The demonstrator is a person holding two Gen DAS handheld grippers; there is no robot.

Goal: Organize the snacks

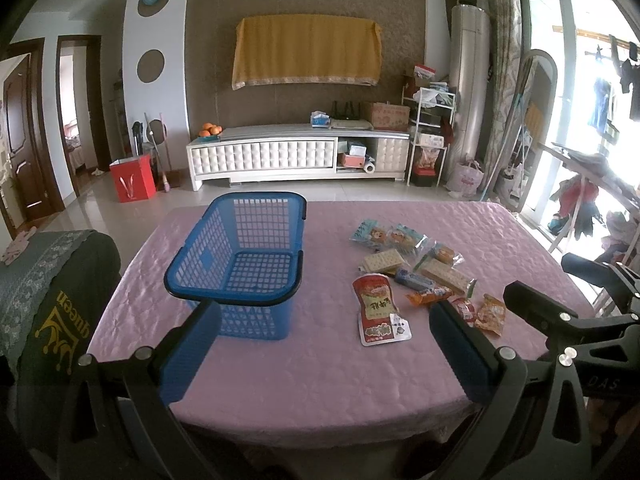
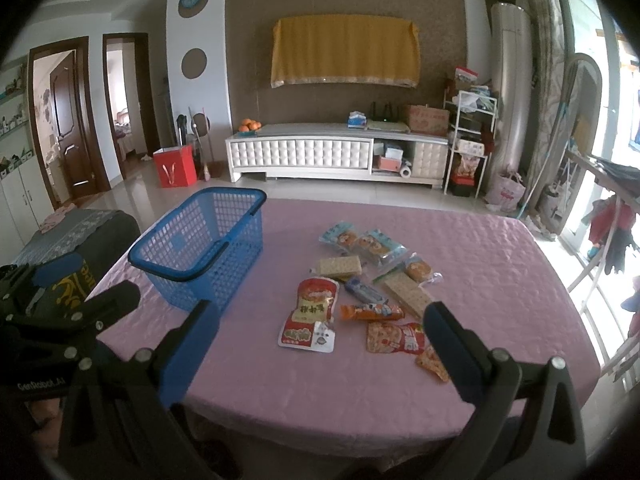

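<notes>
Nothing is held yet, so the task appears to be at its start. The left gripper (image 1: 316, 340) and right gripper (image 2: 320, 344) are both spread wide and empty, held above the near edge of the table (image 1: 320, 384). An empty blue basket (image 1: 240, 256) stands to the left; the snacks (image 2: 360, 280) lie scattered to its right, apart from it. A packet would probably need to be grasped next and carried left into the basket. The table is covered in pink cloth. Beyond it, a white cabinet (image 2: 304, 152) and a bright window (image 1: 592, 80) are seen.
</notes>
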